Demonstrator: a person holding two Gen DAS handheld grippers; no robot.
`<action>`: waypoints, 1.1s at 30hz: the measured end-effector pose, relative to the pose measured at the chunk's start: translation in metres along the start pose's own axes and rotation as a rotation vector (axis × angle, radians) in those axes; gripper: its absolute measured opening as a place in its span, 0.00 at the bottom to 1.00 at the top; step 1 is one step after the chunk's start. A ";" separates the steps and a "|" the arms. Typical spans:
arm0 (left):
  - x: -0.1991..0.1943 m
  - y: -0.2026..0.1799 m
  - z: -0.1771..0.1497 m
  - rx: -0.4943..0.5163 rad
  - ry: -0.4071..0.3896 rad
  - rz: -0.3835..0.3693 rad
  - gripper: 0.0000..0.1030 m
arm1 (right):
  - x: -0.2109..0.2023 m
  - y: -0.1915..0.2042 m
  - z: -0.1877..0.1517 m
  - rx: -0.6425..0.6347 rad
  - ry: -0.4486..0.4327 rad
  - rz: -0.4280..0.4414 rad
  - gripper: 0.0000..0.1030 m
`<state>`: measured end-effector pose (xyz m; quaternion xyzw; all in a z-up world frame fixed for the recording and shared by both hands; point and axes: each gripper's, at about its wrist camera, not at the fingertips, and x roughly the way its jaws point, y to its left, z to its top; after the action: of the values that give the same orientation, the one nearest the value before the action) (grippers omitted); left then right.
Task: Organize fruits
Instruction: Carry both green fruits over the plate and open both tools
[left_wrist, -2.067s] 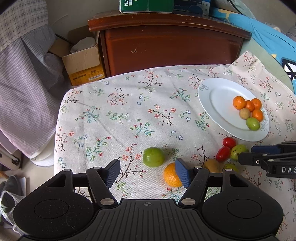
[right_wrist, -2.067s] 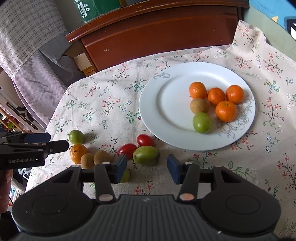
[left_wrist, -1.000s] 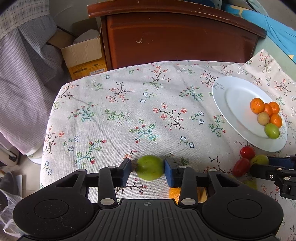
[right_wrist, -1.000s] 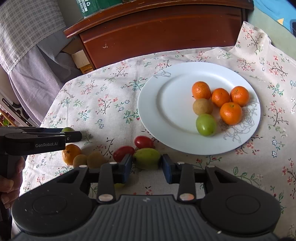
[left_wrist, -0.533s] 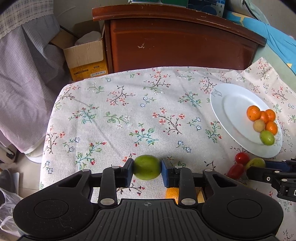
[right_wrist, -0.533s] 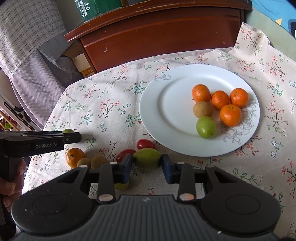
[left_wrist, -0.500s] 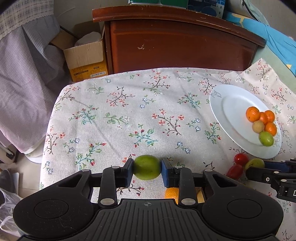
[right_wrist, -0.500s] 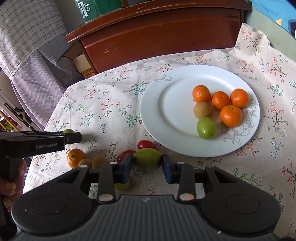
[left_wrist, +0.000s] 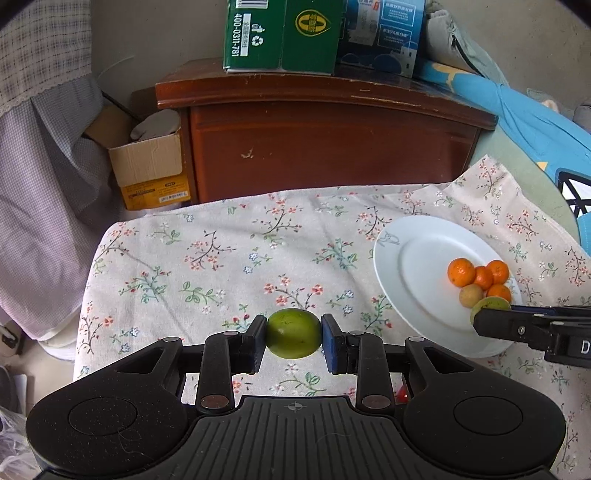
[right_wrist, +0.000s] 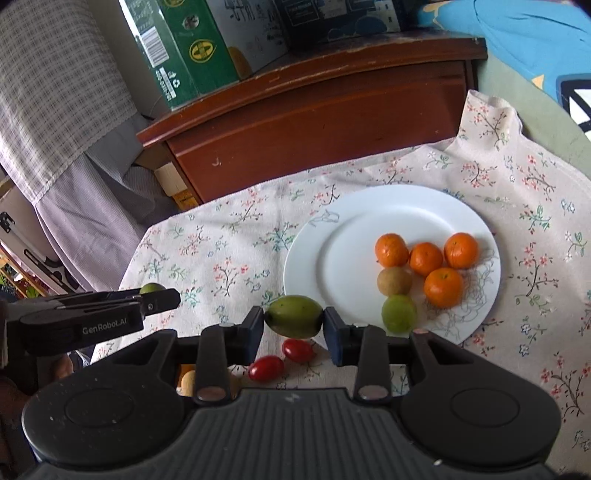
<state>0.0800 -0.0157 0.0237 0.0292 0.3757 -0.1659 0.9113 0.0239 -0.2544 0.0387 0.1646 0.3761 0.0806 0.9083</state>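
Observation:
My left gripper (left_wrist: 293, 334) is shut on a round green fruit (left_wrist: 293, 333) and holds it above the flowered tablecloth. My right gripper (right_wrist: 294, 317) is shut on an oval green fruit (right_wrist: 294, 316), raised just off the cloth beside the white plate's (right_wrist: 343, 229) near-left rim. The plate (left_wrist: 417, 251) carries several small oranges (right_wrist: 443, 287), a brown fruit (right_wrist: 394, 280) and a green one (right_wrist: 399, 313). Two red cherry tomatoes (right_wrist: 297, 350) lie on the cloth under the right gripper. The left gripper also appears at the left of the right wrist view (right_wrist: 162, 298).
A dark wooden cabinet (left_wrist: 325, 147) stands behind the table with a green carton (left_wrist: 280, 33) on top. An open cardboard box (left_wrist: 147, 162) sits beside it. Checked fabric (left_wrist: 33, 184) hangs at left, blue bedding (left_wrist: 535, 122) at right. Brownish fruits (right_wrist: 188, 382) lie partly hidden by the right gripper.
Both grippers have risen with their green fruits pinched between the pads; the left one closed fully onto its fruit first. The table now looks lower and farther in both views.

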 end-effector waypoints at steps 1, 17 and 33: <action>-0.001 -0.004 0.002 0.004 -0.009 -0.008 0.28 | -0.002 -0.002 0.004 0.004 -0.011 -0.005 0.34; 0.012 -0.054 0.022 0.054 -0.064 -0.136 0.28 | 0.009 -0.051 0.048 0.067 -0.091 -0.074 0.34; 0.053 -0.086 0.018 0.102 0.002 -0.198 0.28 | 0.042 -0.078 0.052 0.103 -0.034 -0.088 0.34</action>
<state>0.0990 -0.1146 0.0060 0.0386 0.3687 -0.2741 0.8874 0.0920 -0.3281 0.0171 0.1955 0.3711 0.0183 0.9076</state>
